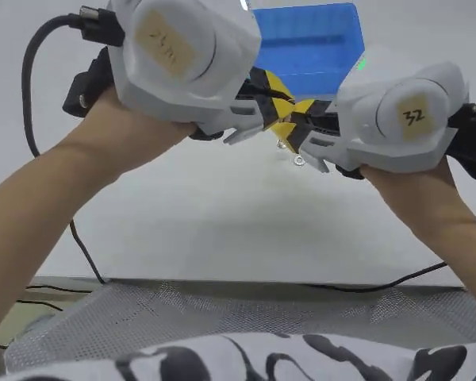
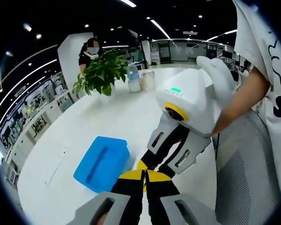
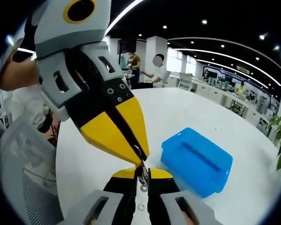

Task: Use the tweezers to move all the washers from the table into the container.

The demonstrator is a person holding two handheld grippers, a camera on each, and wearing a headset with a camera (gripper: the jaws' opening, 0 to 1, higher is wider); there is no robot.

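Left hand-held gripper (image 2: pixel 144 177) pressed together, right hand-held gripper (image 3: pixel 144 179) pinching tweezers (image 3: pixel 144 171), tips meeting over washers (image 3: pixel 144 188), blue container (image 1: pixel 309 48) behind.

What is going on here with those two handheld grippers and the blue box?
A person holds a set of tongs in each hand over a white table. The left tongs and right tongs both look shut, with their tips meeting point to point. A slim metal sliver, likely the tweezers, shows where they meet; which side grips it is unclear. At least two washers lie on the table just under the tips, and the blue container sits beyond them.
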